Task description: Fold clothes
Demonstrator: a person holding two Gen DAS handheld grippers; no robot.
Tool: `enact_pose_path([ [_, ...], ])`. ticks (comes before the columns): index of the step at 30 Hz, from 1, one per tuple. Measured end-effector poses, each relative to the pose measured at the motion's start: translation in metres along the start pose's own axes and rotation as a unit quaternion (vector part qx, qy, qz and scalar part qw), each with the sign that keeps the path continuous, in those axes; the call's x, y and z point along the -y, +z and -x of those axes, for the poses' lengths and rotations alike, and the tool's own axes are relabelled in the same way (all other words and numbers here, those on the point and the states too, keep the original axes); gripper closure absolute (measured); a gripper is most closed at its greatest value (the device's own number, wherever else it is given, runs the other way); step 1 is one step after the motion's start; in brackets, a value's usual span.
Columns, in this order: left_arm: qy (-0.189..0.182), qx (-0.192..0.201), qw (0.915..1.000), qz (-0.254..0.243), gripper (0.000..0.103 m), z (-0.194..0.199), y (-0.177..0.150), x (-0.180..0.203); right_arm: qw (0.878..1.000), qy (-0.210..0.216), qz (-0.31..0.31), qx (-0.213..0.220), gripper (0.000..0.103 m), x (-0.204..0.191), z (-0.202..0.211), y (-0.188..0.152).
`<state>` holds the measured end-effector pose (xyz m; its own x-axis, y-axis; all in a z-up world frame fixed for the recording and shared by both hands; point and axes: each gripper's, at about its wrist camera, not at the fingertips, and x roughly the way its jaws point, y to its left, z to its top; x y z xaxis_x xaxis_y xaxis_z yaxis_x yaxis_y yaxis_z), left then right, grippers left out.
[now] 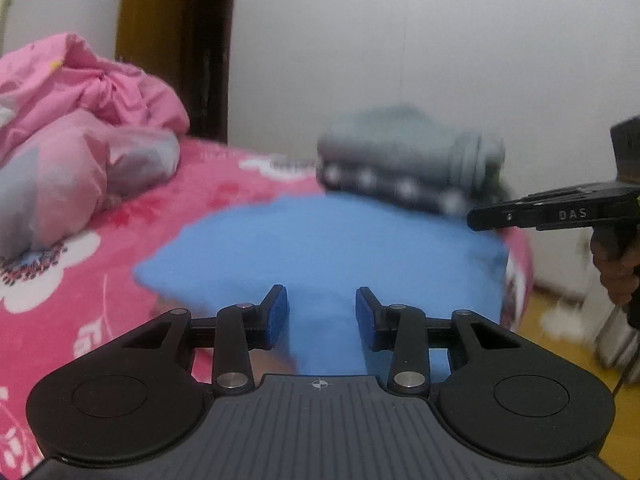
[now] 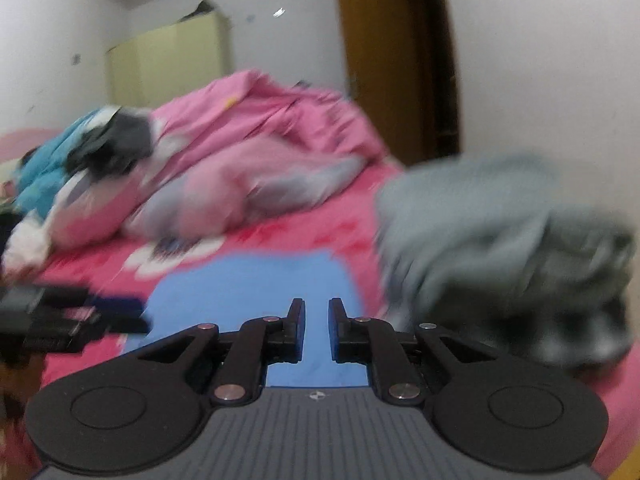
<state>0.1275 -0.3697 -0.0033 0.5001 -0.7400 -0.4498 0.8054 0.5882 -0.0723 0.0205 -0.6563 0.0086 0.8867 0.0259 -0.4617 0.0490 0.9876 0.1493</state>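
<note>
Blue garment (image 1: 320,248) is spread flat on pink bedsheet (image 1: 100,280) beside grey folded pile (image 1: 404,152), hovered over by left gripper (image 1: 321,312), parted wide, and right gripper (image 2: 316,330), parted narrowly, both empty; fold stage cannot be judged

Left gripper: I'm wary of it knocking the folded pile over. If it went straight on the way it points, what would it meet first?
Probably the blue garment spread on the bed, right ahead of the open left gripper. The grey folded pile lies beyond it; blur leaves depth unclear.

Dim, motion-blurred fisheye views, curved edges
</note>
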Motion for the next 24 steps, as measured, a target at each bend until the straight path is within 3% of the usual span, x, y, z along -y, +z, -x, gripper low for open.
enact_pose_path([
  [3, 0.003, -0.008, 0.9999, 0.014, 0.065, -0.001, -0.002, -0.005, 0.997, -0.05, -0.048, -0.017, 0.094, 0.027, -0.016, -0.03],
  [6, 0.007, -0.016, 0.9995, 0.028, 0.065, -0.003, -0.005, -0.009, 0.986, -0.089, -0.144, 0.003, 0.094, 0.059, -0.013, -0.043],
  [8, 0.009, -0.017, 0.9994, 0.027, 0.065, -0.003, -0.006, -0.009, 0.981, -0.104, -0.162, 0.02, 0.094, 0.062, -0.004, -0.043],
  [13, 0.016, -0.017, 0.9994, 0.025, 0.065, -0.003, -0.007, -0.005, 0.988, -0.055, -0.133, 0.06, 0.094, 0.033, 0.013, -0.028],
  [18, 0.022, -0.018, 0.9994, 0.022, 0.065, -0.003, -0.008, -0.003, 0.992, -0.013, -0.107, 0.06, 0.094, 0.018, -0.017, -0.015],
  [19, 0.022, -0.019, 0.9993, 0.023, 0.065, -0.002, -0.008, -0.003, 0.992, -0.03, -0.111, 0.05, 0.094, 0.022, -0.026, -0.017],
  [21, 0.021, -0.021, 0.9992, 0.027, 0.065, 0.0, -0.008, -0.004, 0.988, -0.113, -0.1, 0.03, 0.093, 0.02, -0.039, -0.021],
  [24, 0.018, -0.017, 0.9982, 0.054, 0.065, 0.01, -0.005, -0.011, 0.982, -0.164, -0.071, 0.063, 0.092, -0.001, -0.029, -0.023],
])
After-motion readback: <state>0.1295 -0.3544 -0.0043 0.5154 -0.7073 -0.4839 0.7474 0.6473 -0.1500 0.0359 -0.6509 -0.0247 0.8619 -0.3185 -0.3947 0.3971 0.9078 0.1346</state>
